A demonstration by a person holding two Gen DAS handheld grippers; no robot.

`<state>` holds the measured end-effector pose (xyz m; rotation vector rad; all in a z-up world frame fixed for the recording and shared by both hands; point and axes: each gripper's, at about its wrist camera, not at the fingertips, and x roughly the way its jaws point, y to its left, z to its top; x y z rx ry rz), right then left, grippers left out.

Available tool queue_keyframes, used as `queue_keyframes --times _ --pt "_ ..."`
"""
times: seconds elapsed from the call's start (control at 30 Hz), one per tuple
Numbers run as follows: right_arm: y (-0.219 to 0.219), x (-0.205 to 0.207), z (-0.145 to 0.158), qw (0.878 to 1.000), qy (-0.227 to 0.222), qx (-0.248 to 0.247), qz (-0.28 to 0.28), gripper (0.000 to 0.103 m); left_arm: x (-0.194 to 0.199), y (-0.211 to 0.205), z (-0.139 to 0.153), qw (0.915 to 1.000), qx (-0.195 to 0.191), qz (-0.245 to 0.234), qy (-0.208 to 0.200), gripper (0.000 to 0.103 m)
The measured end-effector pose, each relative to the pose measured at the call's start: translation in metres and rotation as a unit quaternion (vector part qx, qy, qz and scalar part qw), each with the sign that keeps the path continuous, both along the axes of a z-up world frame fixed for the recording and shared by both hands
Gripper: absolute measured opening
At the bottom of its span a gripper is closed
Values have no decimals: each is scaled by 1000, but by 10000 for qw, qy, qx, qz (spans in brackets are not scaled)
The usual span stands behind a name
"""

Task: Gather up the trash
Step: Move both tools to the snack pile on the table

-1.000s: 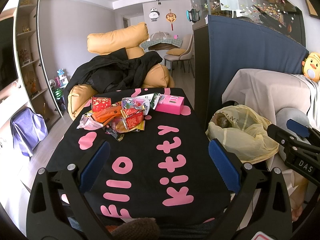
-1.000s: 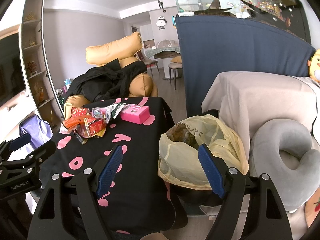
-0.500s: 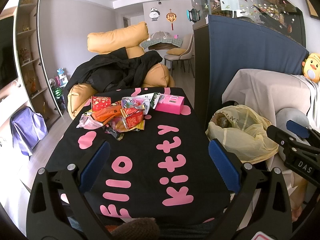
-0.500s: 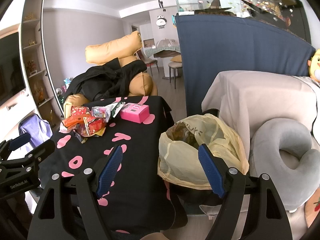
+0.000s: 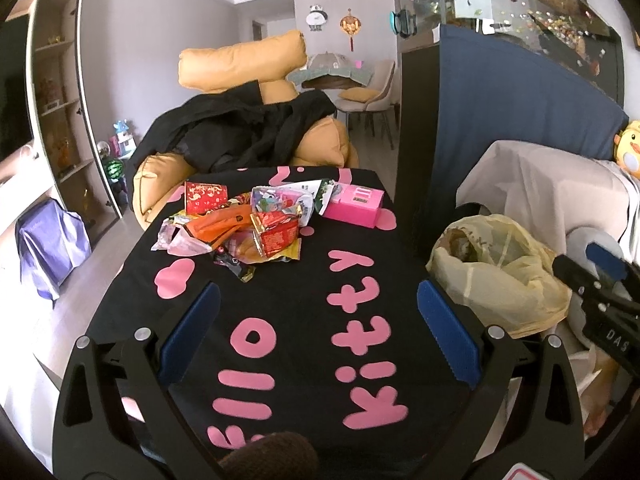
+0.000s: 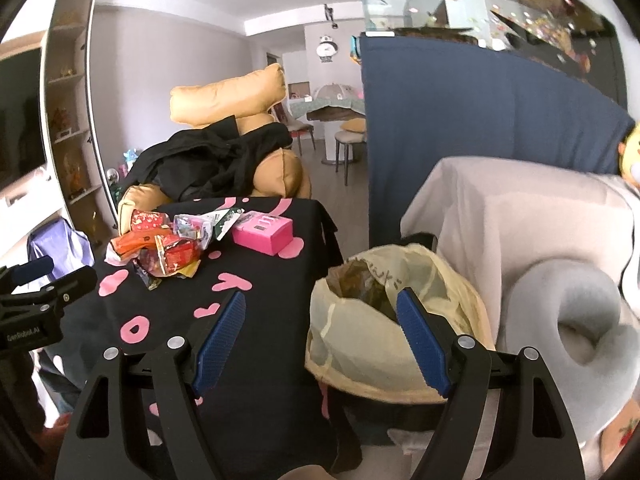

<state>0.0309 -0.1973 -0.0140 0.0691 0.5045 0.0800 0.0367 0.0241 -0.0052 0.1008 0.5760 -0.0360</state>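
**Two grippers wide open, trash heap untouched at far left of tabletop**

Two empty grippers, both held above the near end. Left gripper (image 5: pixel 318 336) over the near edge of the tabletop (image 5: pixel 304 304), jaws well apart, nothing between blue pads (image 5: pixel 190 330). Right gripper (image 6: pixel 320 336) straddling the right edge of tabletop, jaws also spread, left pad over black cloth, right pad over yellow trash bag (image 6: pixel 400 320).

Wrapper pile (image 5: pixel 240 232) heaped near far-left corner, mixed red, orange, silver foil; long axis roughly across the tabletop, left to right. Orange wrapper (image 5: pixel 218 226) lying lengthwise along that same line. Pink box (image 5: pixel 354 204) just right of pile near far-right corner, long side running across, slightly angled; touching the pile's green-white packet (image 5: pixel 326 194) or not, cannot tell.

Left view only: pink lettering on cloth in full, right gripper's body at right border. Right view only: open bag mouth with brown contents inside, grey neck pillow (image 6: pixel 568 320) right of bag, left gripper's body at left border.

Bag off the tabletop, just beside its right edge.
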Motion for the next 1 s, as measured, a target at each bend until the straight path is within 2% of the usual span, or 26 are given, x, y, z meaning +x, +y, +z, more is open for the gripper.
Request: queue_keyframes --times 0.1,0.27,0.43,0.57,0.7,0.77,0.83,0.93,1.0 --pt "11 15 0 9998 -29 -140 98 74 15 20 -6 10000 -24 -1 -6 94" --pt "35 49 -8 9991 56 -222 369 74 46 64 -21 9994 -286 202 48 94" --pt "63 90 -20 9964 273 -88 793 74 74 117 -32 9964 -746 354 184 94" --pt "88 120 -30 9929 321 -229 1121 74 96 163 -39 9931 -1026 560 106 94" --pt "115 156 -41 9866 493 -413 1501 74 122 196 -46 9891 -1399 433 179 94" --pt "129 176 -48 9829 629 -478 1663 74 139 208 -45 9904 -1302 454 137 94" --pt "139 193 -53 9802 760 -463 1771 74 155 217 -43 9907 -1264 423 273 94" --pt "149 213 -59 9790 818 -423 1820 74 179 236 -37 9880 -1467 296 384 94" --pt "154 221 -63 9793 821 -404 1806 74 193 248 -35 9887 -1442 222 336 94"
